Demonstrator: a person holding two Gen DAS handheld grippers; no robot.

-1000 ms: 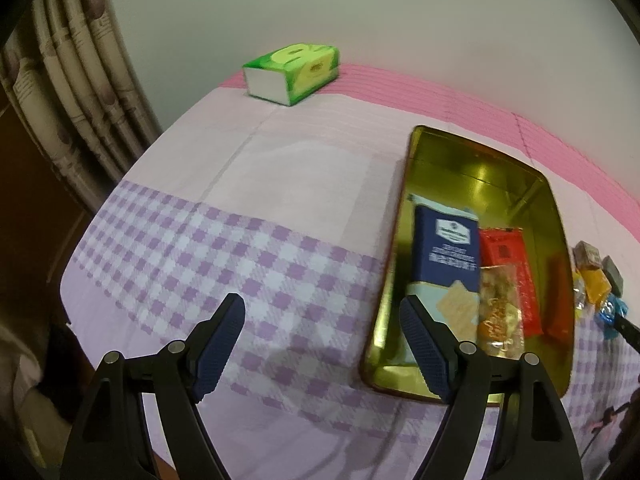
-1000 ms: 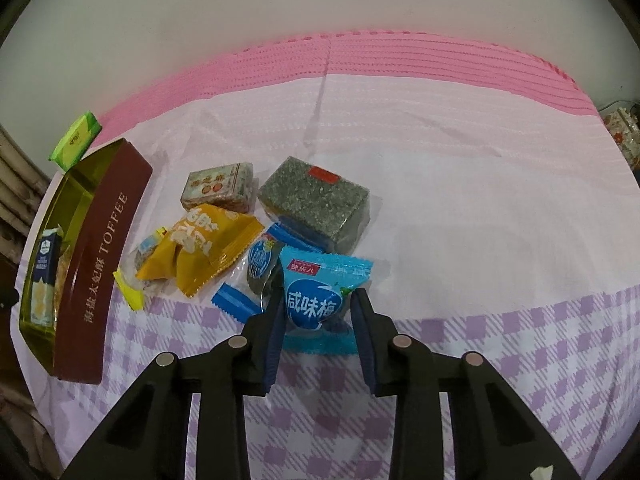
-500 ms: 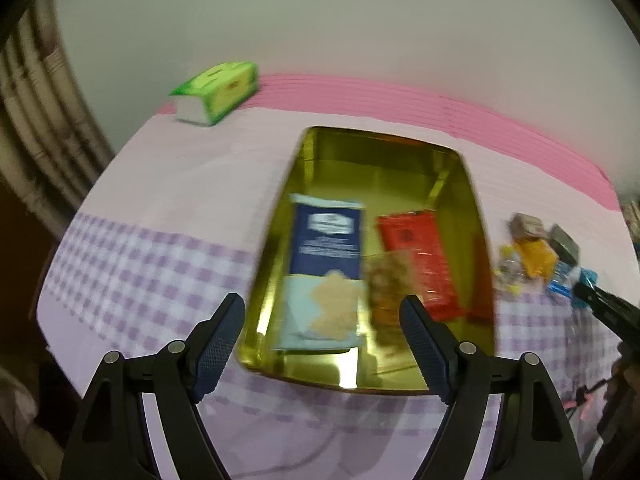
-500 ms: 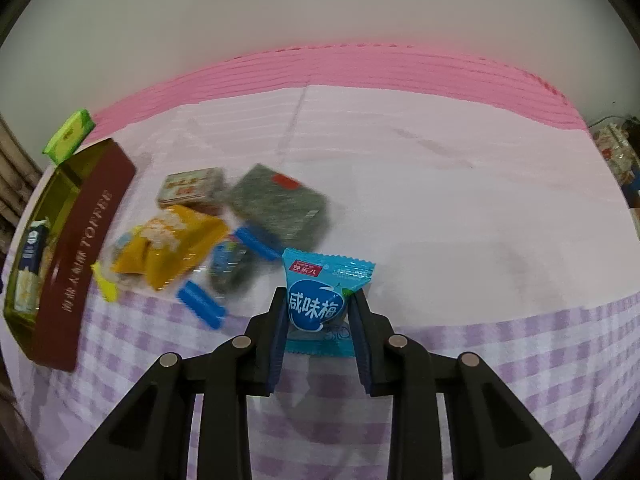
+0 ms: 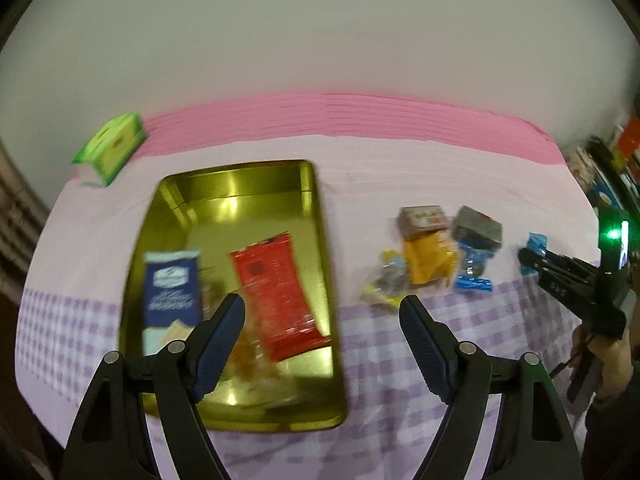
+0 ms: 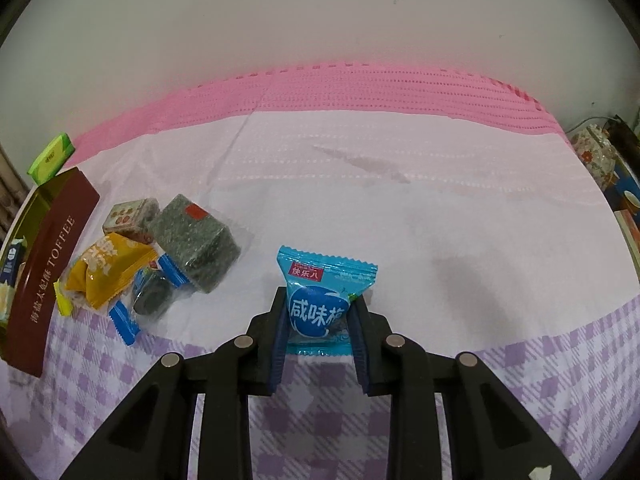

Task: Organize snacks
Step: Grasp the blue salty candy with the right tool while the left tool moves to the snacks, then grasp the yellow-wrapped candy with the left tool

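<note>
My right gripper is shut on a light blue candy packet, held apart from the snack pile to its left. That pile has a yellow packet, a grey-green block, a small printed box and a blue-ended dark candy. The gold tin holds a navy biscuit pack and a red packet. My left gripper stands open above the tin's near right edge, nothing between its fingers. In the left wrist view the right gripper shows at far right with the blue packet.
A green tissue box sits at the table's back left. The tin's brown side reads TOFFEE. A pink and lilac-checked cloth covers the table. Cluttered items stand past the right edge. A hand holds the right gripper.
The left gripper swung right, from the bare cloth left of the tin to over the tin's near right edge. The right gripper carried the blue packet right, away from the pile.
</note>
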